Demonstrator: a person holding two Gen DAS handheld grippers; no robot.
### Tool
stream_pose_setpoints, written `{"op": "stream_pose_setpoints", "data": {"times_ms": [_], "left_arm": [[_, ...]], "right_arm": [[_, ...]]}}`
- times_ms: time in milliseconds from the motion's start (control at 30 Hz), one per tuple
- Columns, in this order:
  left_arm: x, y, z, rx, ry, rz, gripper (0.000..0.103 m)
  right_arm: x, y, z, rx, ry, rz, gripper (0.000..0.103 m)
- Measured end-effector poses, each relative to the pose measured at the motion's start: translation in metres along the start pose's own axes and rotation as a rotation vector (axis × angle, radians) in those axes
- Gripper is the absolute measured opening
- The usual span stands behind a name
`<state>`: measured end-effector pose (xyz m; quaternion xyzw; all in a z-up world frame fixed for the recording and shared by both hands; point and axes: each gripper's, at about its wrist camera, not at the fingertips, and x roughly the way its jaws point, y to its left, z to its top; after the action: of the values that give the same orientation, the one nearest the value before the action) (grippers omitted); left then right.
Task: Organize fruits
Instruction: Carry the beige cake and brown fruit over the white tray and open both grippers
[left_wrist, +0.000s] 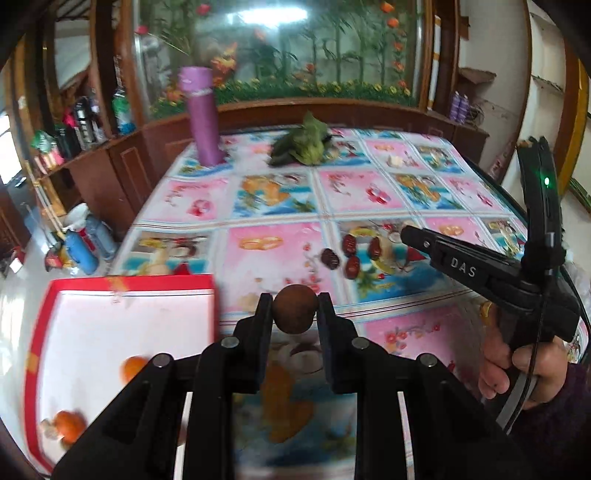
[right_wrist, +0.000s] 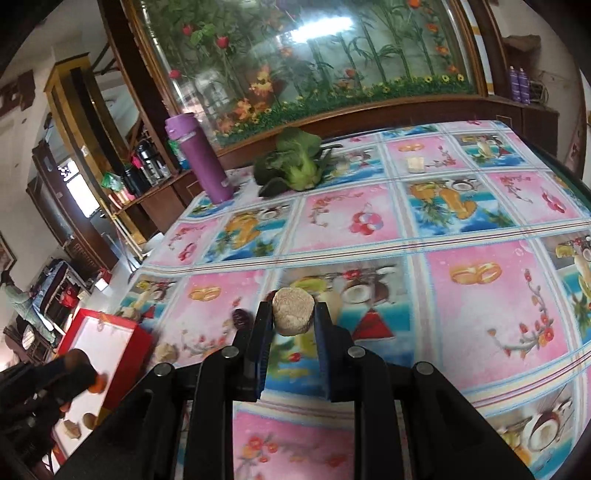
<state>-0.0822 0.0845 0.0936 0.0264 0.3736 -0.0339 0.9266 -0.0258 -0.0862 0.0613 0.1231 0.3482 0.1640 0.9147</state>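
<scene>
sorting is mid-way, judging by the layout: both tongs are loaded, nothing released yet. left tongs (left_wrist: 294, 311) clamped on a round brown fruit (left_wrist: 295, 309), held above the tabletop (left_wrist: 280, 206) just right of the shallow red-rimmed white box (left_wrist: 125, 284). right tongs (right_wrist: 293, 318) clamped on a pale beige, flat-sided chunk (right_wrist: 293, 311), further right of the box, over the flowered pink-and-blue tablecloth.

done so far: two small orange fruits (left_wrist: 133, 367) already lie in the box, and the right wrist view shows a couple of brownish pieces in it too.

left: four dark red wrinkled dates (left_wrist: 350, 254) sit loose on the tabletop, well right of the box, near the right tongs' tips. a pale lump (right_wrist: 166, 352) lies just beside the box's right wall. both held items need placing.

not part of the fruit job, probably: green leafy vegetable (left_wrist: 303, 146) and tall purple flask (left_wrist: 201, 114) at the far side from the box.

hard to tell: box is motion-blurred and cut off at the frame edge, so full contents are unclear. can't identify the beige chunk or the pale lump. in the right wrist view the left tongs cover part of the box.
</scene>
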Motion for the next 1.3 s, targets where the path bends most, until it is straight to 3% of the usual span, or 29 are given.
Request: {"op": "stream_pose_setpoints", "data": {"times_ms": [100, 333, 633, 1000, 1233, 1300], "left_arm": [[-0.020, 0.020, -0.006, -0.013, -0.038, 0.070, 0.026], [-0.053, 0.061, -0.024, -0.045, -0.098, 0.199, 0.026], [-0.065, 0.104, -0.046, -0.113, -0.108, 0.270, 0.026], [-0.060, 0.142, -0.072, -0.169, -0.063, 0.314, 0.026], [-0.058, 0.174, -0.098, -0.215, -0.003, 0.357, 0.026], [-0.059, 0.176, -0.109, -0.218, 0.020, 0.339, 0.026]], "right_arm": [[-0.007, 0.027, -0.007, -0.042, -0.001, 0.022, 0.021], [-0.023, 0.110, -0.024, -0.127, 0.001, 0.167, 0.021], [-0.020, 0.191, -0.053, -0.273, 0.043, 0.232, 0.021], [-0.009, 0.228, -0.089, -0.347, 0.136, 0.270, 0.021], [-0.007, 0.226, -0.118, -0.384, 0.210, 0.268, 0.021], [-0.005, 0.225, -0.124, -0.387, 0.228, 0.265, 0.021]]}}
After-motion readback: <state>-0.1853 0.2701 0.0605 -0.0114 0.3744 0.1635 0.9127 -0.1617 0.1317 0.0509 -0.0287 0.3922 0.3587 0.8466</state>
